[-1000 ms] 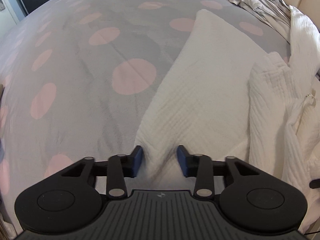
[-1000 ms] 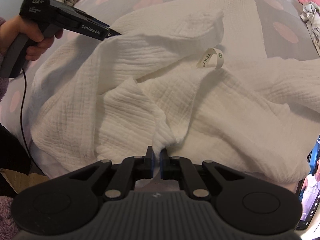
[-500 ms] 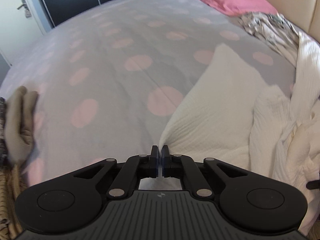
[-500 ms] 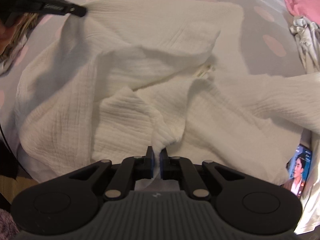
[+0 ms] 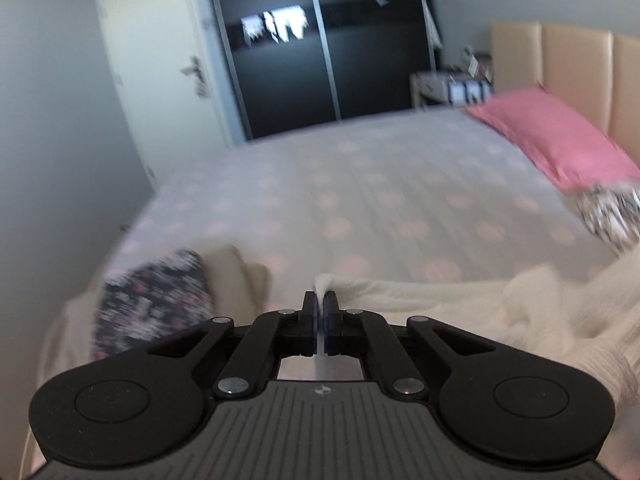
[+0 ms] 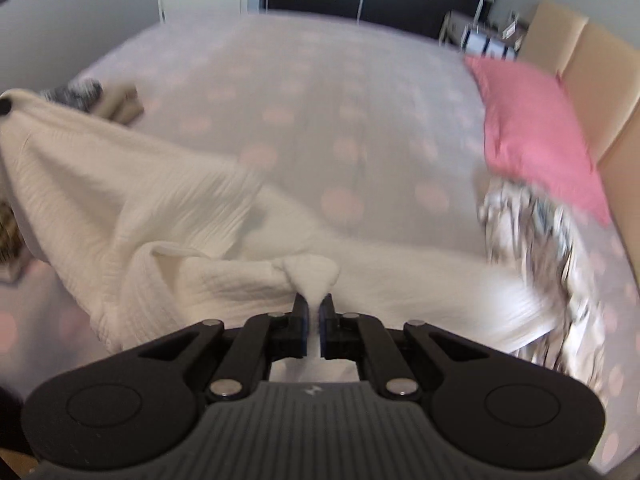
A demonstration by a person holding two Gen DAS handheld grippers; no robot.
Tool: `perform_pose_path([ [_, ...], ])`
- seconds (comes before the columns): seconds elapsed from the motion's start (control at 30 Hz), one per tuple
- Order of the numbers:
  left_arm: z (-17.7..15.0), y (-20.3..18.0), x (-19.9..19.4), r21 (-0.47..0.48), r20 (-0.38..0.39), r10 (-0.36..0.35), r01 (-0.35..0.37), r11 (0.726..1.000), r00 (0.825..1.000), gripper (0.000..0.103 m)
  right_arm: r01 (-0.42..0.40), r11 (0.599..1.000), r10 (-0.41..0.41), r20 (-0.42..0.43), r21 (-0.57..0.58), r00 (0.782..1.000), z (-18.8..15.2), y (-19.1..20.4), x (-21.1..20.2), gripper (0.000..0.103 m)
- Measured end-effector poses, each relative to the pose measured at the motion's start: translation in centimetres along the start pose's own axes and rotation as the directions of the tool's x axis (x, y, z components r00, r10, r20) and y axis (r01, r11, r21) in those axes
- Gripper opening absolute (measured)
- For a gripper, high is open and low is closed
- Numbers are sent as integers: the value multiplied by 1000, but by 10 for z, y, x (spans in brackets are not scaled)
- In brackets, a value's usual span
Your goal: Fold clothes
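Left wrist view shows the left gripper (image 5: 320, 300) with its fingers (image 5: 308, 312) clenched on a small bunched corner of the white garment (image 5: 500, 304), a tuft of cloth poking out above the tips. From that pinch the crinkled white fabric runs off to the right, lifted clear of the bed (image 5: 360, 184) near the grip and sagging lower toward the right edge. Beyond it lies the grey bedspread with pale pink dots, a pink pillow (image 5: 556, 140) against the beige headboard (image 5: 576, 64), and a crumpled patterned grey and white cloth (image 5: 612, 216) near the pillow. At the near left corner of the bed sit a dark floral folded item (image 5: 152, 300) and a beige folded item (image 5: 236, 276) side by side. A dark sliding wardrobe (image 5: 320, 56) and a white door (image 5: 156, 76) stand behind; the picture is blurred. In the right wrist view the right gripper (image 6: 314, 308) is likewise clamped on a gathered fold of the same garment (image 6: 132, 204), a knob of cloth bulging above the fingers (image 6: 300, 316). The fabric stretches from there up to the far left edge, where the tip of the other gripper (image 6: 5, 106) pinches its corner, so the cloth hangs spread between the two grips above the bed (image 6: 320, 92), its lower part trailing onto the bedspread to the right.
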State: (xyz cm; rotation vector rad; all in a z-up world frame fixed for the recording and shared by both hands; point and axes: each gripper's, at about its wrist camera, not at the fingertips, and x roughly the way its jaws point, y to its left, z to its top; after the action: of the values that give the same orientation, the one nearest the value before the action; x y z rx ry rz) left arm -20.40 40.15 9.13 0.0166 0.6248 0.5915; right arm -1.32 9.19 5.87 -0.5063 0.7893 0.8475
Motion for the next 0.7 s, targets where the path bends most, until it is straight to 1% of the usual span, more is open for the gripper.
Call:
perform_pose_path([
  [0.07,8,21,-30,-29,34,23,-22,999,999,1,-14,1000,14,73,-10,997,23,5,-20,6],
  [0.17,4,40,-65,-39,13,19,-18,999,1000,1,-35,998,41,108,-54,993,36,12,-41,6],
  [0.23,-7,43,-77,-16,-36,8,-9,1000,999,1,-32,996,39,88,-83,995,30,15,-44,6],
  [0.27,-16,42,-80,-8,-72,-11,10,1000,997,1,-28,995,35,71,-95,997,26,16,-44,6],
  [0.3,-25,41,-84,-1,-109,-31,31,1000,994,1,-26,994,31,53,-107,998,23,17,-44,6],
  [0.37,-43,34,-89,3,-187,-86,88,996,979,1,-10,991,9,-11,-131,1000,10,12,-32,6],
  [0.43,-61,23,-90,13,-260,-138,146,989,956,1,8,987,-21,-82,-158,996,-10,7,-18,6],
  [0.5,-80,10,-90,29,-339,-179,200,979,924,1,24,984,-52,-157,-174,986,-35,0,-6,6],
  [0.57,-98,-5,-88,47,-418,-213,255,966,883,1,30,984,-70,-228,-174,971,-59,-10,7,6],
  [0.7,-135,-32,-83,100,-548,-235,341,935,803,1,12,990,-61,-345,-142,937,-105,-25,26,6],
])
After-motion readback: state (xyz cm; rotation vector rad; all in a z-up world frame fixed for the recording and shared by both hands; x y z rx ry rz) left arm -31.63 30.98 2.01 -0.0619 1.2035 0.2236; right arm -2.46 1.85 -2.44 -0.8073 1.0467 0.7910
